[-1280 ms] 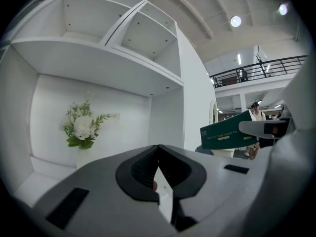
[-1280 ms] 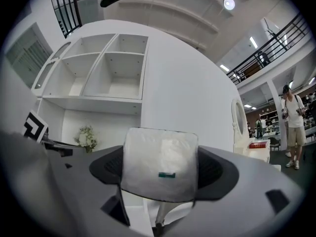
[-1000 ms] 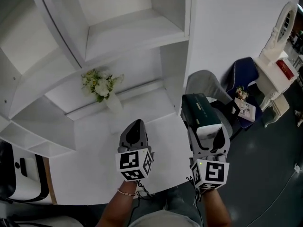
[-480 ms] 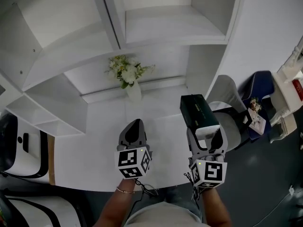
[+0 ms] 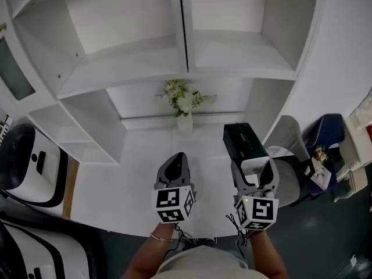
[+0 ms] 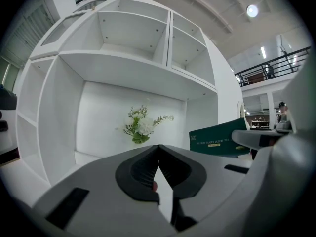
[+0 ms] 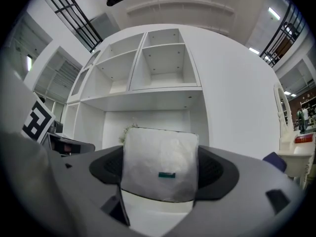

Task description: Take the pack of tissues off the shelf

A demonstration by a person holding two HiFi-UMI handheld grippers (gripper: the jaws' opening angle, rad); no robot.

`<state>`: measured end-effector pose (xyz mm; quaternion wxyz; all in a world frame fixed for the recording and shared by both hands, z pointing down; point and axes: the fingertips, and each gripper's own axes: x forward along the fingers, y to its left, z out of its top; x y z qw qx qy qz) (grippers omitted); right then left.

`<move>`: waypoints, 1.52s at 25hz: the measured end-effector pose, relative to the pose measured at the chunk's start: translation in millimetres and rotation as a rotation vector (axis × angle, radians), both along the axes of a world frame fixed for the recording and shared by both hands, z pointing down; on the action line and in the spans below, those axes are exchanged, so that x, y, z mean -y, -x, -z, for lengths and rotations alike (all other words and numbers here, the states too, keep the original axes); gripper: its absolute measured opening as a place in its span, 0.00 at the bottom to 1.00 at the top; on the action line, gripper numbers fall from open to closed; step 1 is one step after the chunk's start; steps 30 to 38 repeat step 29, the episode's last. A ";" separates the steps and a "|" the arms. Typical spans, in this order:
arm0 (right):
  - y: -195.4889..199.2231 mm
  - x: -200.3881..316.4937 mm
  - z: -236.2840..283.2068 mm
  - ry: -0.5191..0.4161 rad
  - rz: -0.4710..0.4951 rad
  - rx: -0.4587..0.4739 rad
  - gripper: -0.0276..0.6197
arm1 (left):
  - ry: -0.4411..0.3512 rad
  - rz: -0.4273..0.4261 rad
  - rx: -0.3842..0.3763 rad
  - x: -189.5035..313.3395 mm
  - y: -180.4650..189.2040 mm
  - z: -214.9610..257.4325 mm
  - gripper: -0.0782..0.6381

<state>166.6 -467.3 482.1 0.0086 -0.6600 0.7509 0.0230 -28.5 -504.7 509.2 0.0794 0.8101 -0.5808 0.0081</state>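
The pack of tissues (image 5: 245, 142) is a long block with a dark green top and a white end. My right gripper (image 5: 254, 167) is shut on that white end and holds the pack level above the white counter (image 5: 125, 182), pointing at the shelf unit (image 5: 186, 51). In the right gripper view the white end (image 7: 160, 162) fills the space between the jaws of my right gripper (image 7: 160, 169). My left gripper (image 5: 176, 157) hovers to the left of the pack, shut and empty. In the left gripper view the tips of my left gripper (image 6: 158, 149) meet, and the green pack (image 6: 217, 138) shows at the right.
A white vase of flowers (image 5: 185, 104) stands at the back of the counter, between and beyond the two grippers. The shelf compartments above look bare. A grey chair (image 5: 289, 150) and a blue seat (image 5: 326, 137) stand at the right. White and black machines (image 5: 26, 167) stand at the left.
Both grippers and the view have swung left along the shelf front. The flowers, earlier to the left of the left gripper, now lie between the grippers. The pack stays gripped.
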 end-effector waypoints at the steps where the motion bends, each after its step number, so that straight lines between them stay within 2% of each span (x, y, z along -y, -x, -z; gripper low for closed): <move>1: 1.5 0.8 2.2 -0.005 0.004 0.001 0.67 | -0.006 0.005 -0.001 -0.3 1.7 2.4 0.13; 13: 10.5 -1.2 9.6 -0.014 0.034 0.006 0.67 | -0.042 0.042 0.003 -10.5 13.9 17.4 0.13; 38: 16.0 -7.1 15.1 -0.028 0.059 0.028 0.67 | -0.043 0.077 -0.006 -18.5 25.4 19.2 0.13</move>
